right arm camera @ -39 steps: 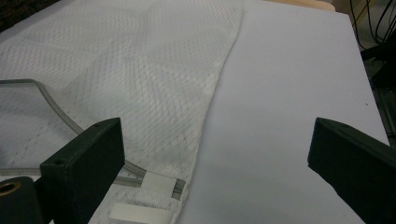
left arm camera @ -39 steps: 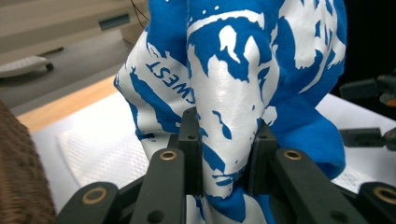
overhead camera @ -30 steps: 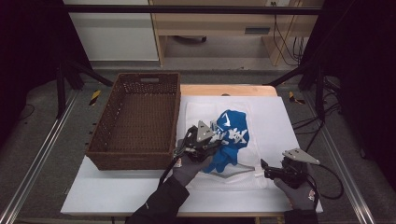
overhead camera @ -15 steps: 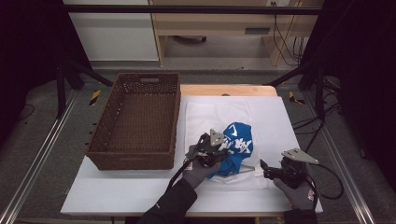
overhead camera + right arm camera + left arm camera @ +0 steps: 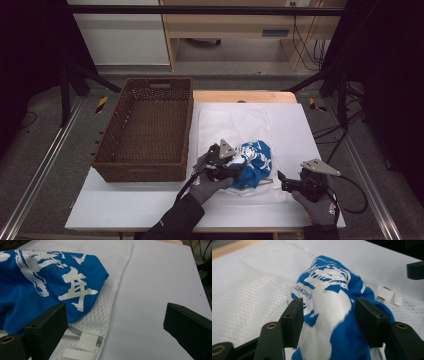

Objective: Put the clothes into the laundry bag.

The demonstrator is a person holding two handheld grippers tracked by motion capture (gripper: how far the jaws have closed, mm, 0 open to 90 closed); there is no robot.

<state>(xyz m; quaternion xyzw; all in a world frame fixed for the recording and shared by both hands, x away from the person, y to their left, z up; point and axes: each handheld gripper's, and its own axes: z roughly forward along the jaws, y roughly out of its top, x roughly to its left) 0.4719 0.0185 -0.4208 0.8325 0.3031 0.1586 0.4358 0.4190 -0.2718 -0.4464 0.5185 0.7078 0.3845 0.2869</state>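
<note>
At the near middle of the white table [image 5: 150, 210], my left gripper [image 5: 223, 166] has its jaws set on either side of a bunched blue garment [image 5: 252, 162] printed with white lettering. In the left gripper view the two black jaws flank the cloth [image 5: 332, 315], the fabric bulging up between them and touching both inner faces; I read that as a grasp on the garment, though how hard it is pinched I cannot tell. The garment lies on a white mesh bag [image 5: 235, 125] spread flat on the table, reaching from the near edge toward the far side.

My right gripper [image 5: 287, 182] sits well to the right of the garment, near the table's near right corner, its jaws spread wide and holding nothing. In the right gripper view its left jaw lies just beside the mesh bag's [image 5: 110, 297] zip edge and the garment's [image 5: 50, 290] blue corner, while its right jaw hangs over bare table [image 5: 155, 277].

A brown wicker basket [image 5: 112, 145] stands on the left part of the table, just left of the mesh bag. A strip of bare wooden tabletop [image 5: 240, 96] shows at the far edge.
</note>
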